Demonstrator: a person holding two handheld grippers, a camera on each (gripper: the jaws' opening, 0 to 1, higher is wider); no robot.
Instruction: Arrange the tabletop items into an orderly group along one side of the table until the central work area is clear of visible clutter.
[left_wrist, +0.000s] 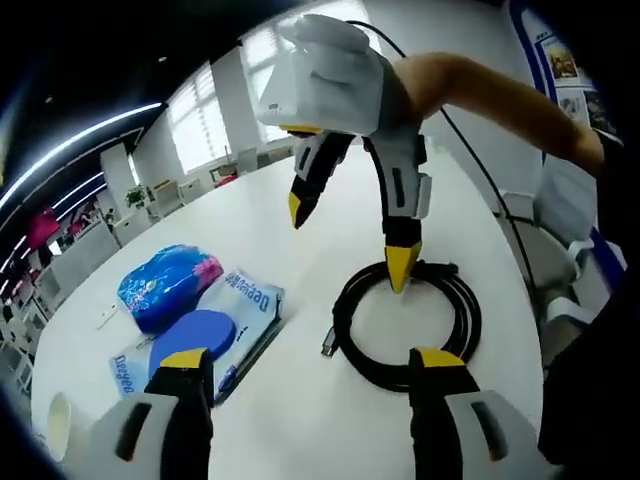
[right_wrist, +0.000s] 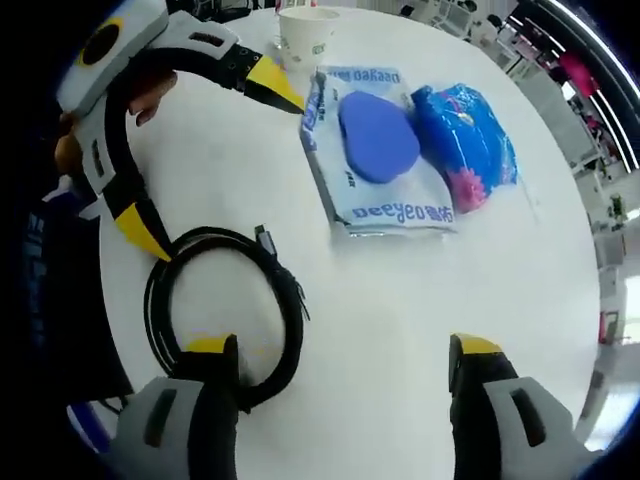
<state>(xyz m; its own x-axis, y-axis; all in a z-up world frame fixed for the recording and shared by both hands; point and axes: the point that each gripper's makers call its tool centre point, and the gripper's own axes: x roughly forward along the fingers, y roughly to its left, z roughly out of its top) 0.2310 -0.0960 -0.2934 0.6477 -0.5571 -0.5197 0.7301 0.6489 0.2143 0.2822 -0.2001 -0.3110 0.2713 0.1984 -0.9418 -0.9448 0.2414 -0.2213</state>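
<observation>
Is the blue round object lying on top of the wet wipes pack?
Yes, the blue round object rests on the wet wipes pack, beside the blue plastic bag.

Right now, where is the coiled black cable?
The coiled black cable lies on the white table between both grippers, low left in the right gripper view, apart from the wipes pack.

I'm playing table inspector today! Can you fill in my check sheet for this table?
Surface: white round table, mostly bare.
Job's things: blue oval case on wipes pack; blue bag beside them; paper cup near the edge.
Clutter: nothing seen.
Grippers: left gripper and right gripper both open, fingers over the cable coil.
Cables: black coiled cable, lying flat.
Surroundings: office desks, bright windows.
</observation>
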